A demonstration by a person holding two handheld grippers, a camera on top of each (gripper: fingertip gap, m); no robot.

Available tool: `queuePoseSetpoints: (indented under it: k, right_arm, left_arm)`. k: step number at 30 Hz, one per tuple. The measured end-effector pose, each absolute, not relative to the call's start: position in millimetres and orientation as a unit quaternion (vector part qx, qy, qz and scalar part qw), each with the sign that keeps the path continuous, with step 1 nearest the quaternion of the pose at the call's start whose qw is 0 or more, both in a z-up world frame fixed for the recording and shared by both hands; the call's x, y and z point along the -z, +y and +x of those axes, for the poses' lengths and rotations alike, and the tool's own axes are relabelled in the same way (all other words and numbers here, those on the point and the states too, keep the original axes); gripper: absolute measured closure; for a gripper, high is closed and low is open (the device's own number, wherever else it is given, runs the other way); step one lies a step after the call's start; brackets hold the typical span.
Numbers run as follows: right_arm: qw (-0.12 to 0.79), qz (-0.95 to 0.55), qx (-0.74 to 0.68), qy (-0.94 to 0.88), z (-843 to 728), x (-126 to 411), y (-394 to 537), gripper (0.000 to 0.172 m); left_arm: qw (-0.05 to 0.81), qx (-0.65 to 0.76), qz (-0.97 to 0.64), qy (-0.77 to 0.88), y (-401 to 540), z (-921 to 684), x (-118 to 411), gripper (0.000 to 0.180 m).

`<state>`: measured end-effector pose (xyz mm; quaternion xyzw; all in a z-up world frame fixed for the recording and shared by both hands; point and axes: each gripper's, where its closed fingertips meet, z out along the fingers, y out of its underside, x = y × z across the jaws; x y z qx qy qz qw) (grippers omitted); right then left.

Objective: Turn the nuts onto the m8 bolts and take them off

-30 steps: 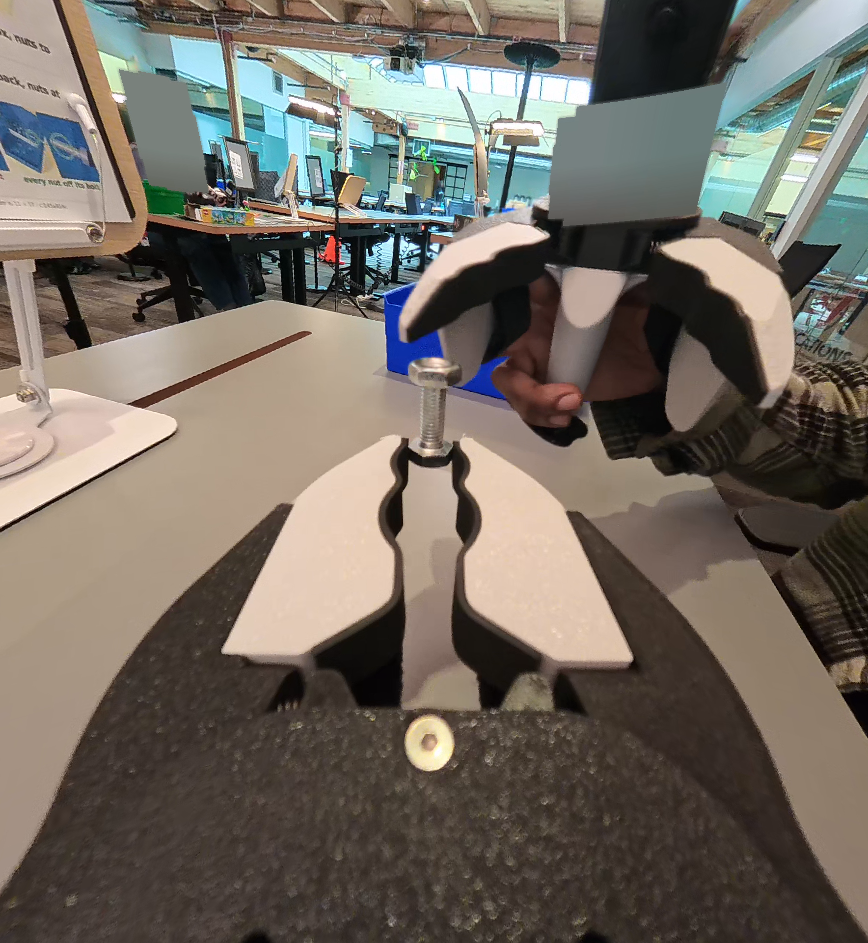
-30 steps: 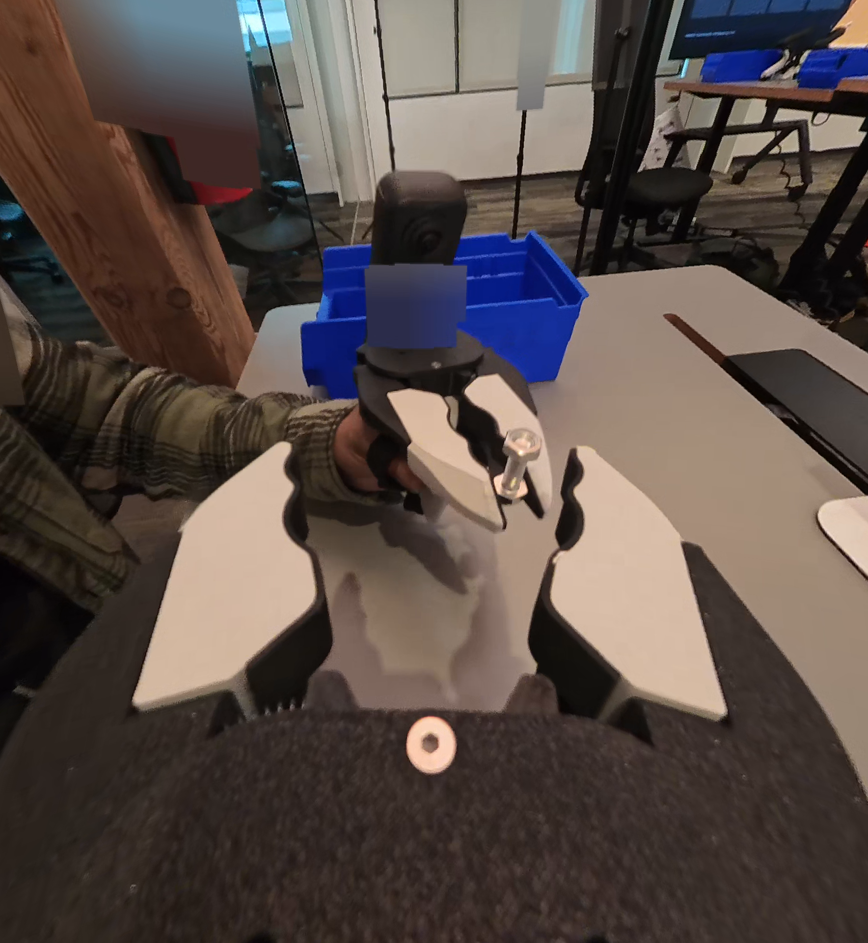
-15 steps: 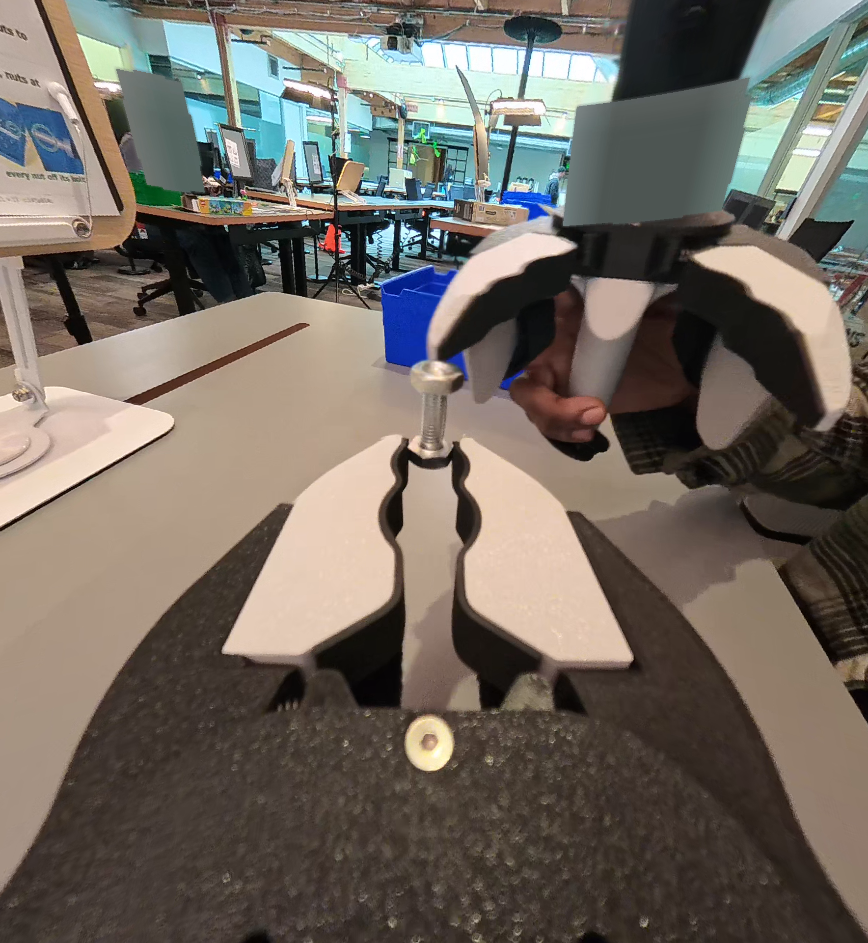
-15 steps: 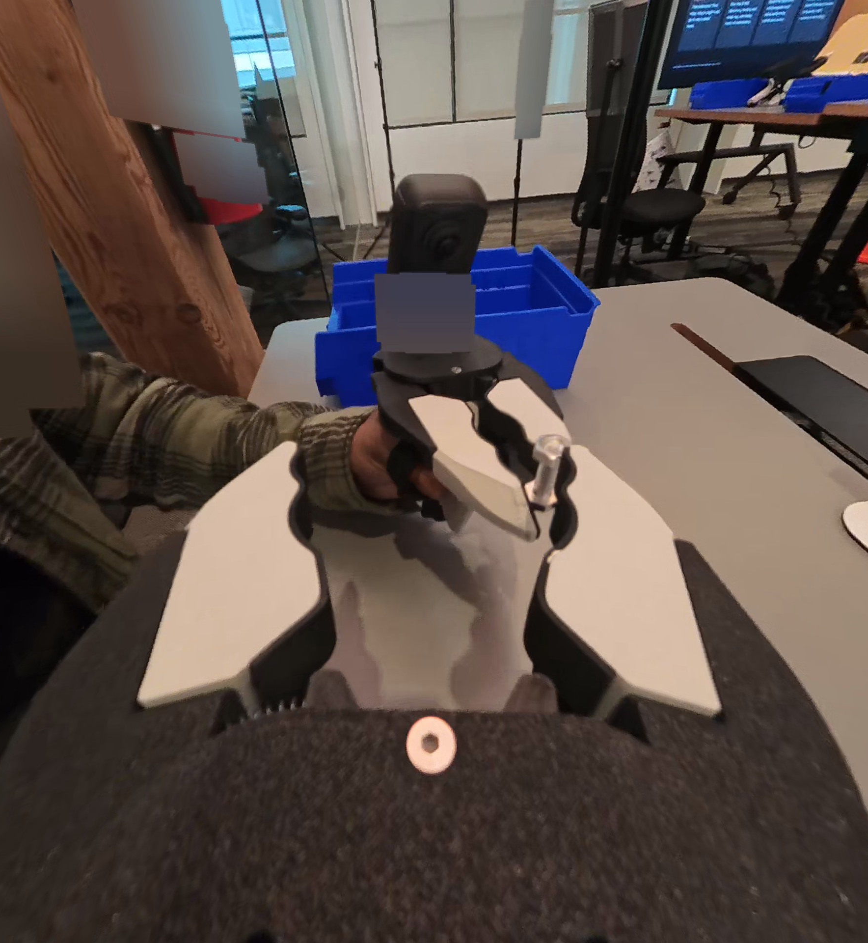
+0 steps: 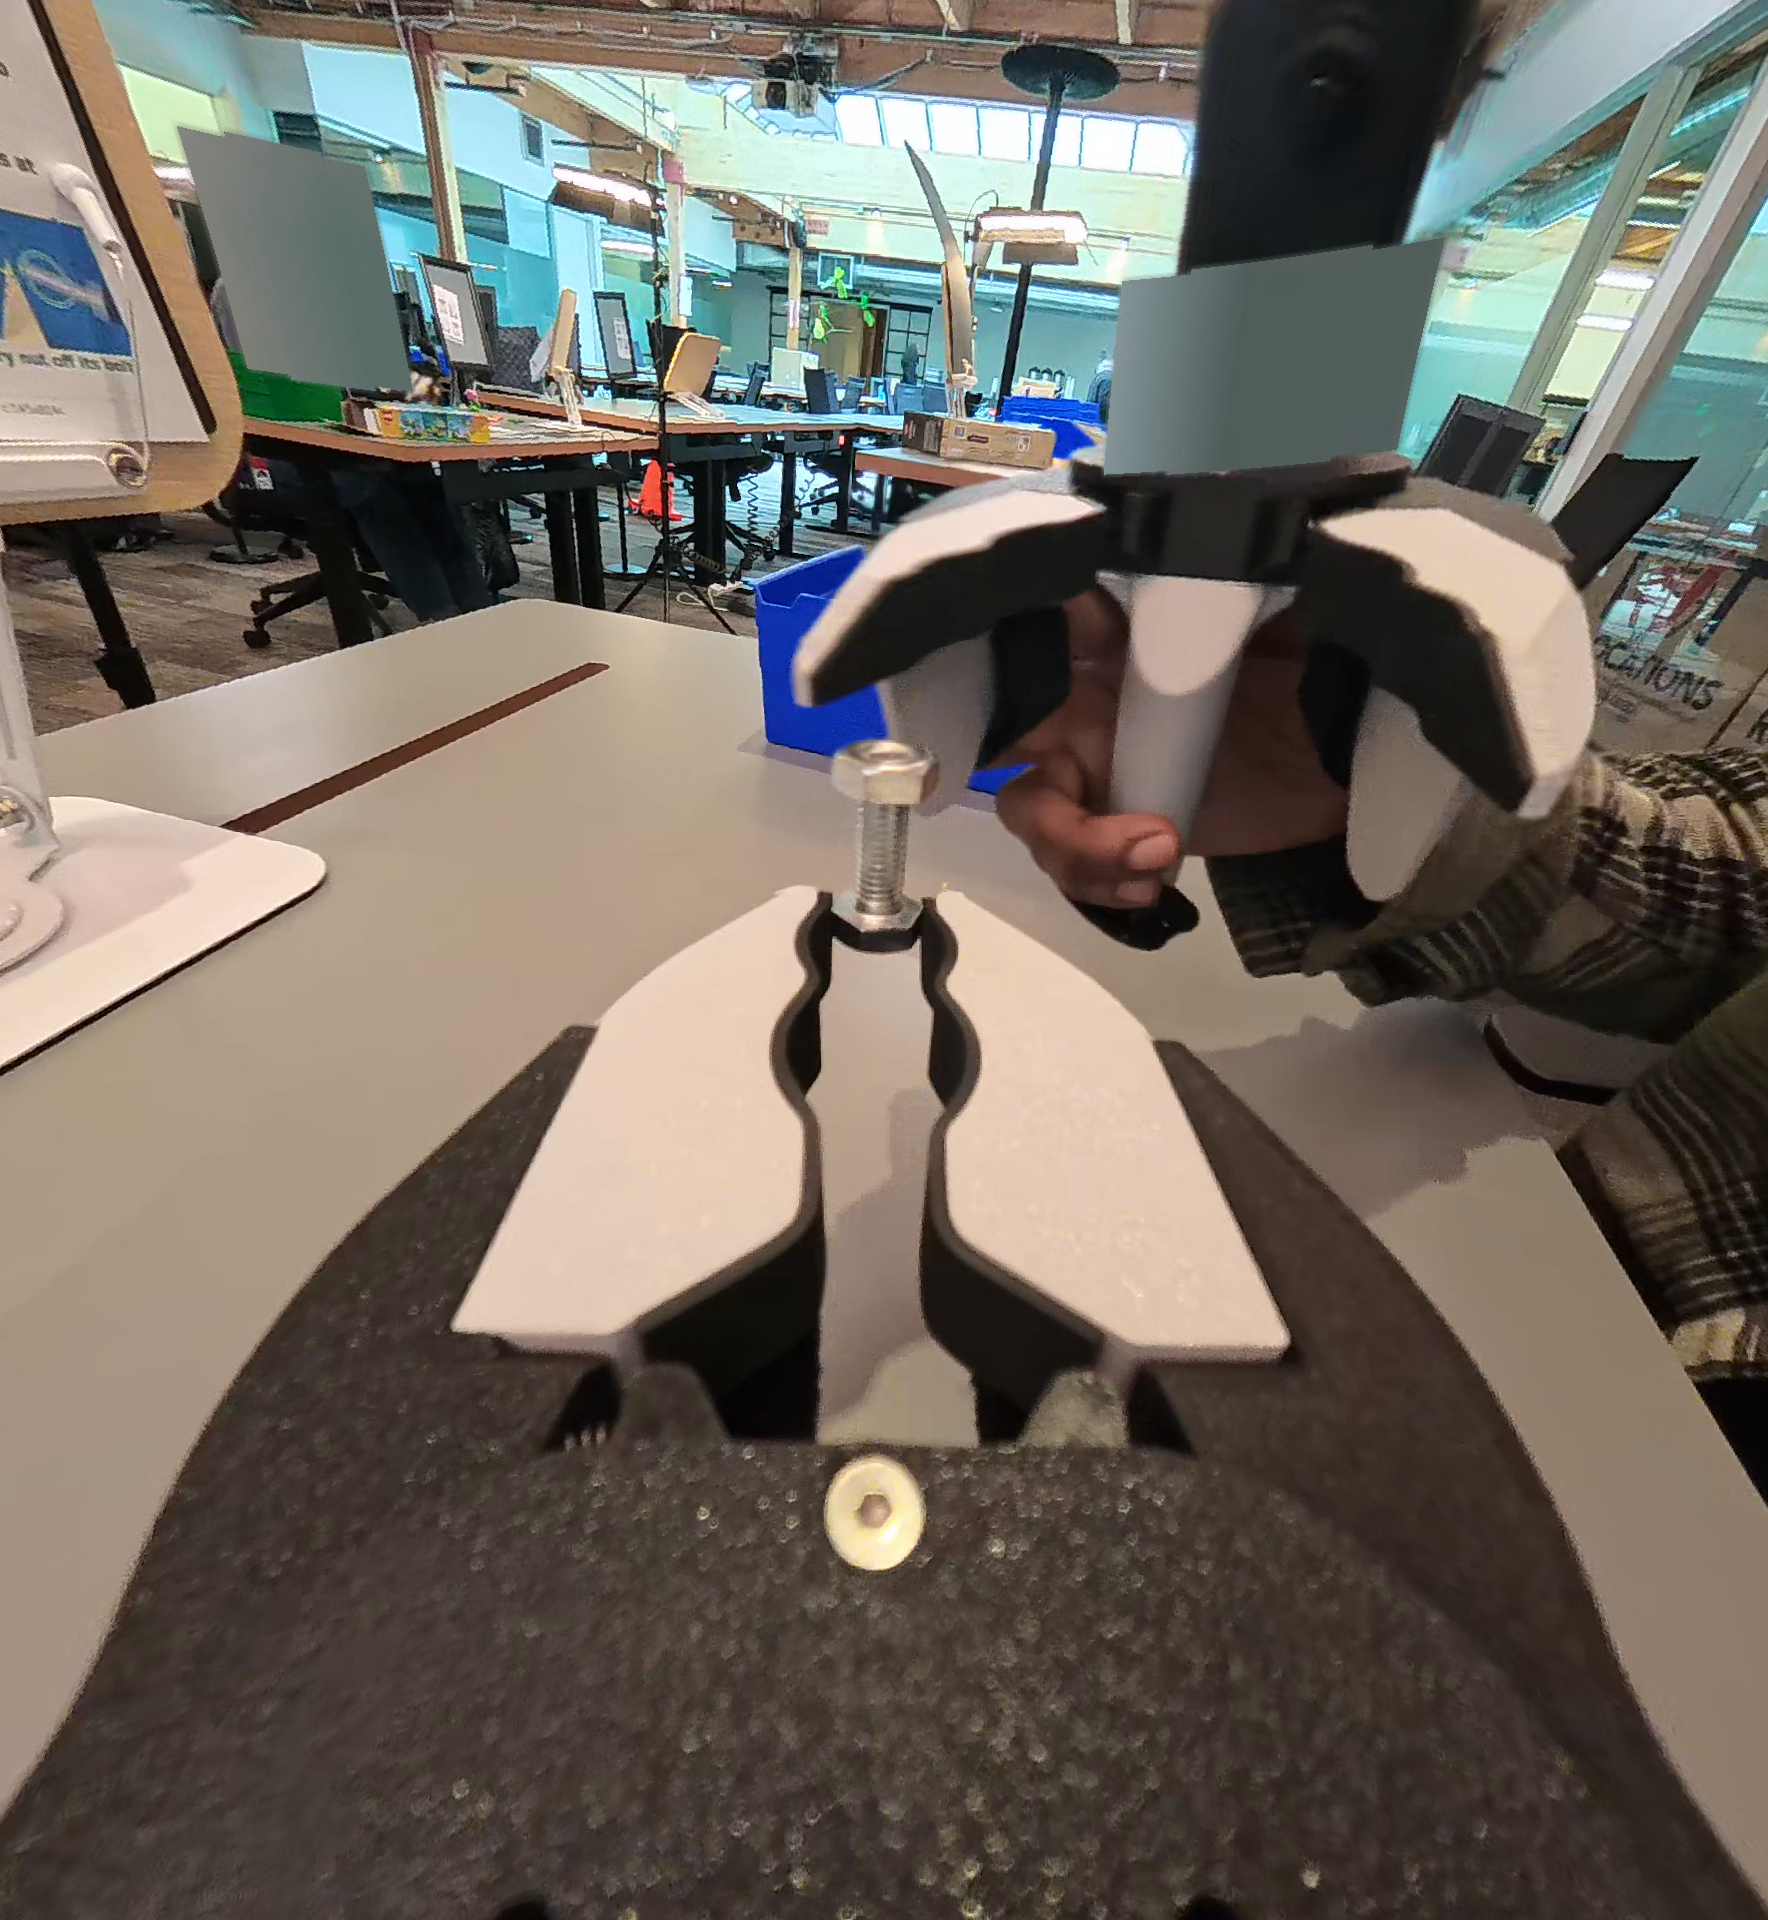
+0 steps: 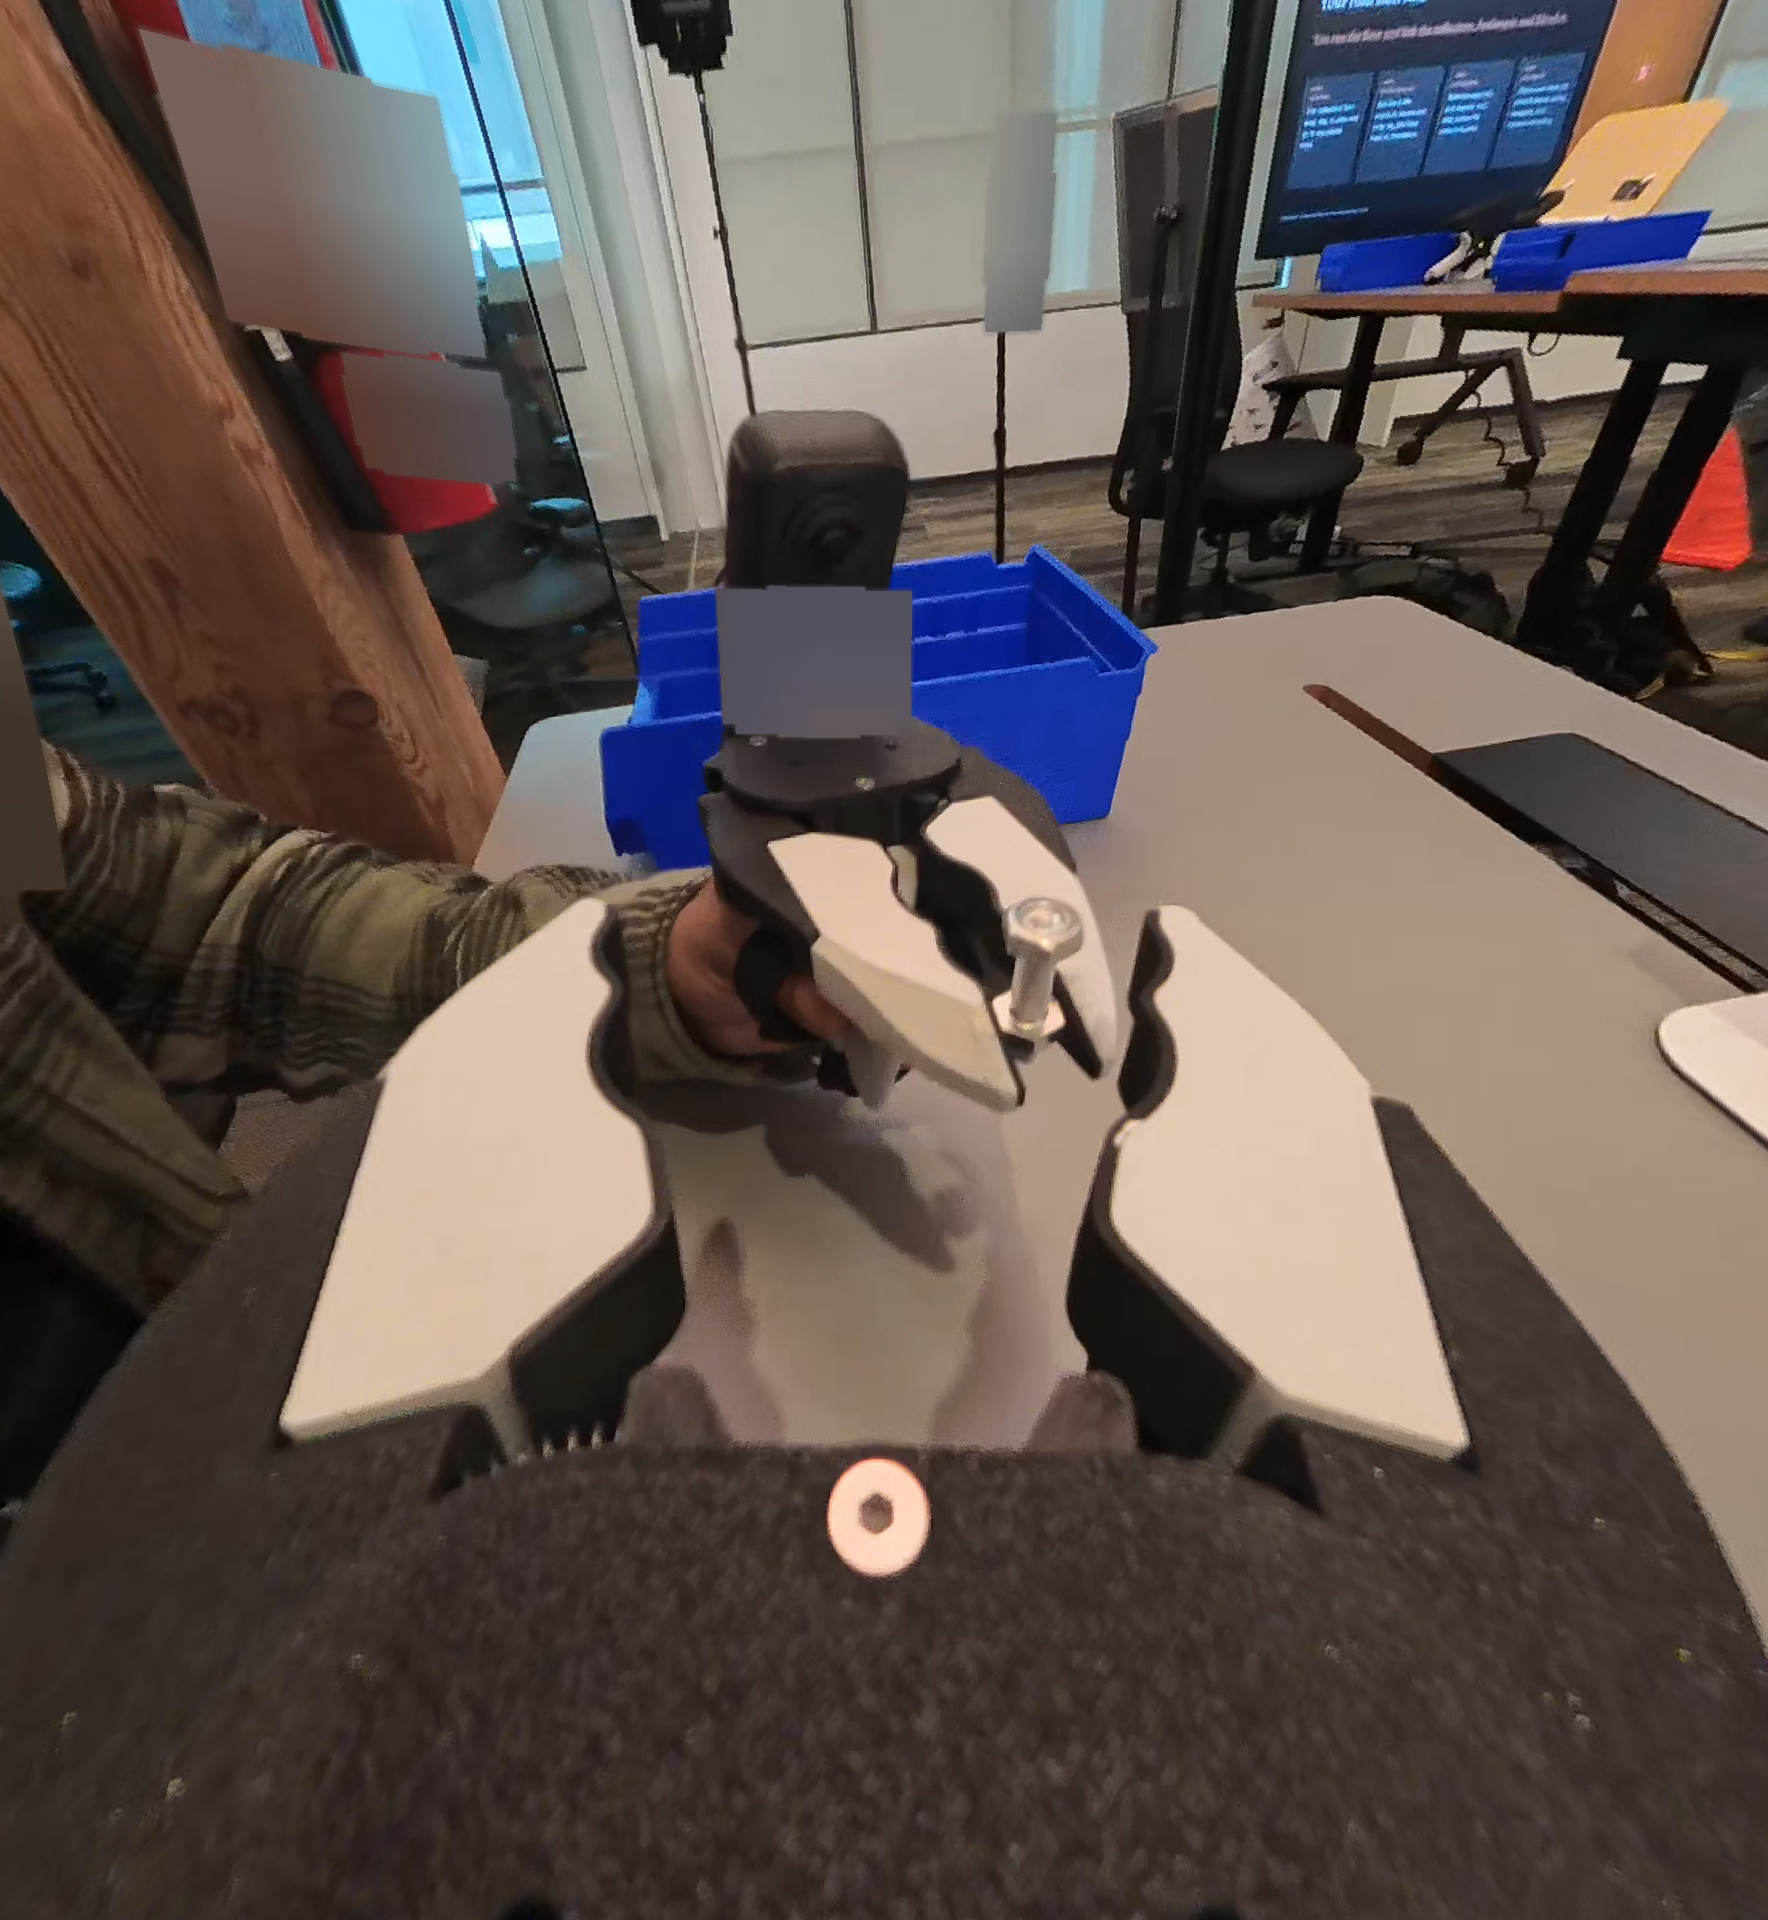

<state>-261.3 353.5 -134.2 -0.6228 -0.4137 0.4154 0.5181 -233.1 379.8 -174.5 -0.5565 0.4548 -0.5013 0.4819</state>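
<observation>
My left gripper (image 5: pixel 875 920) is shut on a silver nut (image 5: pixel 875 914) at the lower end of a silver bolt (image 5: pixel 882 836). The bolt stands upright, its hex head on top. My right gripper (image 5: pixel 1171 727) is open and empty, facing the left one; one of its fingers (image 5: pixel 947 613) hovers just above and behind the bolt head. In the right wrist view, the left gripper (image 6: pixel 1041 1039) holds the nut (image 6: pixel 1031 1023) and bolt (image 6: pixel 1036 961) between my right gripper's (image 6: pixel 880 935) wide-open fingers, close to the right finger (image 6: pixel 1264 1122), with a gap.
A blue bin (image 6: pixel 1025 675) stands on the grey table (image 5: pixel 444 935) behind the grippers. A sign stand on a white base (image 5: pixel 80 914) is at the left. A black pad (image 6: pixel 1638 810) and a wooden post (image 6: pixel 132 468) flank the table. Tip to tip, the grippers are about 5 cm apart.
My right gripper has moved in toward the bolt head, so the bolt now sits between its open fingers. My left gripper has kept its hold on the nut and stayed in place.
</observation>
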Motion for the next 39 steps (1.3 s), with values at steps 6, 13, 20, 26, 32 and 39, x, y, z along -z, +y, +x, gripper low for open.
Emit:
queuePoseSetpoints:
  k: [6,13,20,26,32,39]
  right_arm:
    - [0.511,-0.632,-0.398,-0.426,-257.8,145.9,335.1,0.081]
    - [0.506,-0.626,-0.420,-0.419,-269.1,143.5,342.1,0.078]
    - [0.529,-0.628,-0.392,-0.415,-263.6,137.6,347.8,0.079]
    - [0.514,-0.626,-0.395,-0.434,-266.6,145.4,326.8,0.082]
    - [0.526,-0.632,-0.391,-0.413,-265.7,141.3,348.9,0.077]
    - [0.523,-0.638,-0.384,-0.413,-258.5,142.7,328.8,0.080]
  left_arm:
    - [0.487,0.495,-0.560,0.452,382.4,-236.1,174.4,0.165]
    - [0.482,0.493,-0.559,0.460,378.2,-231.6,176.4,0.165]
    - [0.483,0.502,-0.554,0.457,377.3,-232.1,173.2,0.165]
    - [0.488,0.493,-0.560,0.454,380.2,-234.2,173.7,0.165]
    - [0.483,0.496,-0.555,0.461,375.4,-230.0,174.1,0.165]
    - [0.485,0.495,-0.561,0.453,380.2,-232.9,175.1,0.165]
